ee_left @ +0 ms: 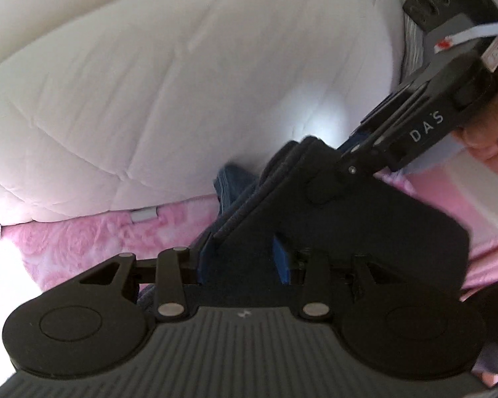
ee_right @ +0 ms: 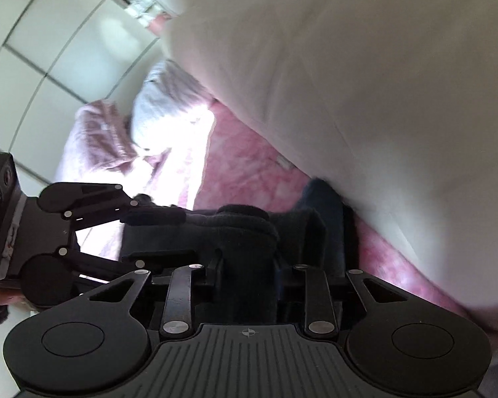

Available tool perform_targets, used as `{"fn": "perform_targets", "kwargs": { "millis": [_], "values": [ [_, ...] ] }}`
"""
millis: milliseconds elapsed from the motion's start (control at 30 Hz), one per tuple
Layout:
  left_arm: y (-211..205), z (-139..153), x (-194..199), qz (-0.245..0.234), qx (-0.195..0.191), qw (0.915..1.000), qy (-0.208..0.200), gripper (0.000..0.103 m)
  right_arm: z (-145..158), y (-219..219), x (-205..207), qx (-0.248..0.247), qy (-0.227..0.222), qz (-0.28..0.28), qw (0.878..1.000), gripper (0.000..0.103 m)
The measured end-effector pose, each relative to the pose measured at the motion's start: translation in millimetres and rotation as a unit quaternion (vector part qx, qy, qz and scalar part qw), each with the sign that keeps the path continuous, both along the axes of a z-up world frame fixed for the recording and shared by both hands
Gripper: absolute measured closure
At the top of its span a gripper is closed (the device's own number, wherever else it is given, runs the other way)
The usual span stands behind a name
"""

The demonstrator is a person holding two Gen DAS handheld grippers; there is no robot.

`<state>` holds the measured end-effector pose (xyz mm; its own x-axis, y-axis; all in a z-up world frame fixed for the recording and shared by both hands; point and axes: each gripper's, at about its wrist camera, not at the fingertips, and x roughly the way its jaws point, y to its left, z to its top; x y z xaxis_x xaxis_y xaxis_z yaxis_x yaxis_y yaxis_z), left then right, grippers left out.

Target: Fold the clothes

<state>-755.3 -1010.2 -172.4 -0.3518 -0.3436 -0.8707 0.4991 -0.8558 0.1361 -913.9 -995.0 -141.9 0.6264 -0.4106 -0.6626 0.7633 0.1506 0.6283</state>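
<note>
A dark blue garment (ee_left: 230, 185) hangs bunched between both grippers, over the pink blanket and against the white quilt. In the left wrist view my left gripper (ee_left: 245, 232) is shut on a thick fold of it. My right gripper (ee_left: 302, 179) comes in from the upper right and meets the same bundle, its fingers against the cloth. In the right wrist view my right gripper (ee_right: 249, 232) has the dark garment (ee_right: 322, 199) pinched between its pads. The left gripper (ee_right: 169, 235) reaches in from the left, clamped on the cloth beside it. Most of the garment is hidden by the fingers.
A puffy white quilt (ee_left: 182, 99) fills the space behind. A pink fleecy blanket (ee_left: 93, 242) covers the bed below. A pale pillow (ee_right: 169, 109) and rumpled pink bedding lie to the left, before white wardrobe doors (ee_right: 49, 49). A hand (ee_left: 488, 139) holds the right gripper.
</note>
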Motion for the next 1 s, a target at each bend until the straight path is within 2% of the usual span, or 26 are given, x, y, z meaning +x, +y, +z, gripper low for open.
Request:
{"fn": "perform_targets", "kwargs": {
  "millis": [67, 167, 233, 300, 367, 467, 533, 667, 733, 833, 933, 1000],
  "values": [
    [0.2, -8.6, -5.2, 0.001, -0.011, 0.9999, -0.011, 0.069, -10.0, -3.3, 0.5, 0.005, 0.005, -0.011, 1.0, 0.076],
    [-3.4, -17.4, -9.3, 0.015, -0.014, 0.9997, -0.013, 0.069, -13.9, -10.8, 1.3, -0.009, 0.03, 0.004, 1.0, 0.074],
    [-4.4, -18.8, -11.1, 0.017, -0.016, 0.9996, -0.013, 0.069, -13.8, -15.1, -2.2, 0.004, 0.028, 0.005, 1.0, 0.072],
    [-1.8, -16.0, -8.5, 0.018, -0.018, 0.9996, -0.01, 0.069, -4.7, -18.2, -2.3, 0.007, 0.041, 0.013, 0.999, 0.07],
    [0.9, -14.6, -4.9, 0.021, -0.019, 0.9996, -0.005, 0.069, 14.8, -13.6, 3.7, -0.026, 0.081, 0.028, 0.996, 0.07],
    [7.2, -11.5, 0.1, 0.028, -0.027, 0.9992, 0.002, 0.069, 42.6, -2.7, 19.7, -0.111, 0.149, 0.053, 0.981, 0.07],
    [12.0, -9.3, 2.3, 0.035, -0.034, 0.9988, 0.006, 0.069, 48.5, 0.0, 31.6, -0.146, 0.166, 0.077, 0.972, 0.07],
    [26.3, 5.0, 17.5, 0.051, -0.044, 0.9977, 0.01, 0.069, 20.4, -5.0, 52.6, -0.13, 0.22, 0.129, 0.958, 0.07],
    [37.9, 14.5, 36.4, 0.07, -0.049, 0.9963, 0.002, 0.069, 12.6, -7.0, 49.5, -0.123, 0.227, 0.126, 0.958, 0.07],
    [58.3, 25.1, 76.4, 0.131, -0.041, 0.9905, -0.003, 0.069, 19.3, -10.6, 49.5, -0.11, 0.225, 0.133, 0.959, 0.07],
    [78.5, 23.9, 109.9, 0.193, -0.014, 0.981, -0.009, 0.07, 29.7, -10.1, 59.0, -0.115, 0.248, 0.156, 0.949, 0.07],
    [90.3, 12.4, 120.6, 0.216, 0.003, 0.9763, -0.016, 0.071, 40.9, -9.5, 70.1, -0.135, 0.27, 0.171, 0.938, 0.07]
  ]
}}
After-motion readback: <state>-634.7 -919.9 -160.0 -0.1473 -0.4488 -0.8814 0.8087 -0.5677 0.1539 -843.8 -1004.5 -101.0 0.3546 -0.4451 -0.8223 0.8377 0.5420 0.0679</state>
